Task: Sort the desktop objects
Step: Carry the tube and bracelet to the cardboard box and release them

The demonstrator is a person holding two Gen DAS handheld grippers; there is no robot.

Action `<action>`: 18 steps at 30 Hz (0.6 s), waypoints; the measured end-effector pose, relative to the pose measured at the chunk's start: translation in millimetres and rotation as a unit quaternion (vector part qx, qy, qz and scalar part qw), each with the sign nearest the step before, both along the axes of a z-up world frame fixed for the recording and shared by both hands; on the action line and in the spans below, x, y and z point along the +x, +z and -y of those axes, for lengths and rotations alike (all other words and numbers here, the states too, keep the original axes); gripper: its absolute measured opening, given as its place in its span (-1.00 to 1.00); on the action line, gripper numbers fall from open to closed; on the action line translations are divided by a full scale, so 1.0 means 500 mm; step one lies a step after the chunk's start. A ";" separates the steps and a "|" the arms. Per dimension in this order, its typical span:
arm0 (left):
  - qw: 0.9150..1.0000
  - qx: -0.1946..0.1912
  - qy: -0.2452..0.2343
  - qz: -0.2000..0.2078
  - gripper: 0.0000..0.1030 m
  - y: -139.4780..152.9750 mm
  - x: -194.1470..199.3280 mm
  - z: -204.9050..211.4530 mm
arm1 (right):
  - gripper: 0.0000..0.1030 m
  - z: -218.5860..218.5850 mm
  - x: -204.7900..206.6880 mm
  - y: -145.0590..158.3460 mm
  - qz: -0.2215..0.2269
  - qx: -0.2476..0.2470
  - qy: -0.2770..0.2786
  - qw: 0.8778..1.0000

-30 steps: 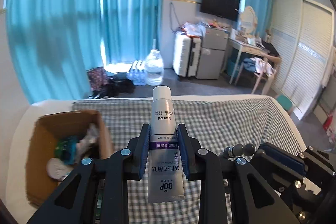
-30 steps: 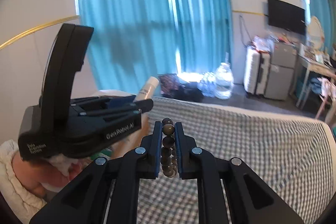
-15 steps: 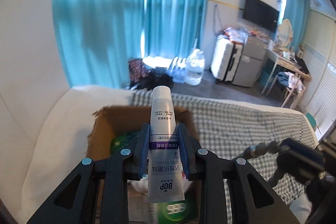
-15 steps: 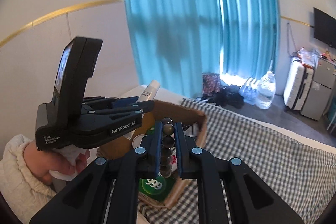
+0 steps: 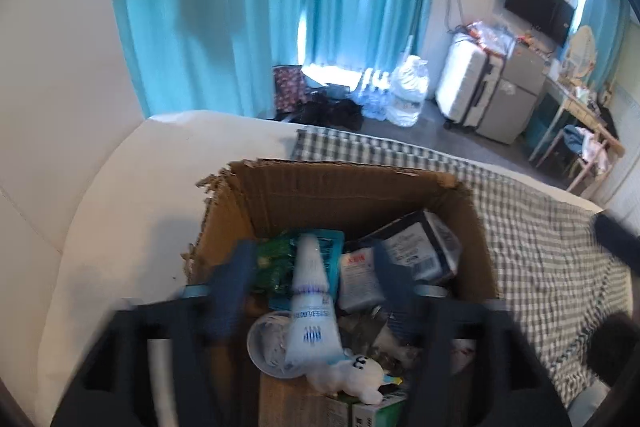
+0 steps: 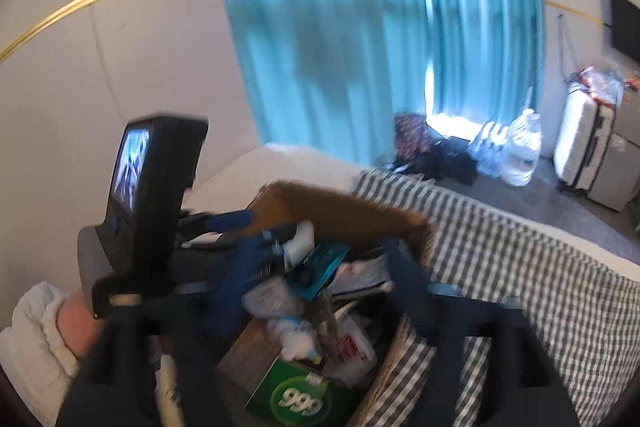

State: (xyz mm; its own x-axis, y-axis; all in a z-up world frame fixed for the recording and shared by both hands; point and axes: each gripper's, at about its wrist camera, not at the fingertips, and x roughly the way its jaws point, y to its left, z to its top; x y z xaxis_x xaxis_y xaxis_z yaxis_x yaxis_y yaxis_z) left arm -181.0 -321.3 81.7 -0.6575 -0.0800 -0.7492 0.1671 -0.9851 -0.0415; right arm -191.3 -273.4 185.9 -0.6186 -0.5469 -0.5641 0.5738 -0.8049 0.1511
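A brown cardboard box [image 5: 340, 187] sits on the bed, filled with small items. My left gripper [image 5: 316, 287] is open wide just above it. The white tube [image 5: 310, 303] lies free between the jaws on the box's contents, touching neither. My right gripper [image 6: 316, 283] is open wide over the same box [image 6: 360, 215]. The dark bead bracelet is not clearly visible among the contents. The left gripper also shows in the right wrist view [image 6: 256, 227], with the tube's cap [image 6: 298, 243] beside it.
In the box lie a green "999" carton [image 6: 300, 401], a white plush toy [image 5: 352, 375], a teal packet [image 6: 320, 267] and a dark pack [image 5: 420, 247]. A checked cloth [image 5: 540, 259] covers the bed to the right. A white wall stands close on the left.
Both grippers moved left over the box and tilted down. Both opened: the left let go of the tube, the right let go of the bead bracelet.
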 end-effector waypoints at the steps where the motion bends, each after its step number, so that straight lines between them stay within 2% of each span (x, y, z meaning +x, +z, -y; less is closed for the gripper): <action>1: 1.000 -0.002 0.004 -0.003 0.46 0.003 0.000 0.003 | 0.61 -0.008 -0.001 0.005 -0.005 -0.005 -0.008 1.000; 6: 1.000 -0.013 0.013 -0.010 0.65 0.035 0.006 -0.005 | 0.71 -0.073 -0.003 0.020 -0.011 -0.005 -0.060 0.998; 8: 0.999 -0.023 0.013 -0.018 0.77 0.058 0.023 -0.020 | 0.79 -0.107 0.001 0.032 -0.010 -0.010 -0.085 0.996; 12: 0.998 -0.038 0.005 -0.043 0.85 0.120 0.052 -0.059 | 0.91 -0.176 0.023 0.067 -0.012 -0.027 -0.131 0.991; 15: 0.996 -0.061 0.012 -0.069 1.00 0.177 0.091 -0.100 | 0.99 -0.218 0.056 0.109 -0.031 -0.030 -0.158 0.986; 18: 0.993 -0.068 0.005 -0.100 1.00 0.231 0.131 -0.144 | 1.00 -0.251 0.100 0.150 -0.066 -0.019 -0.191 0.979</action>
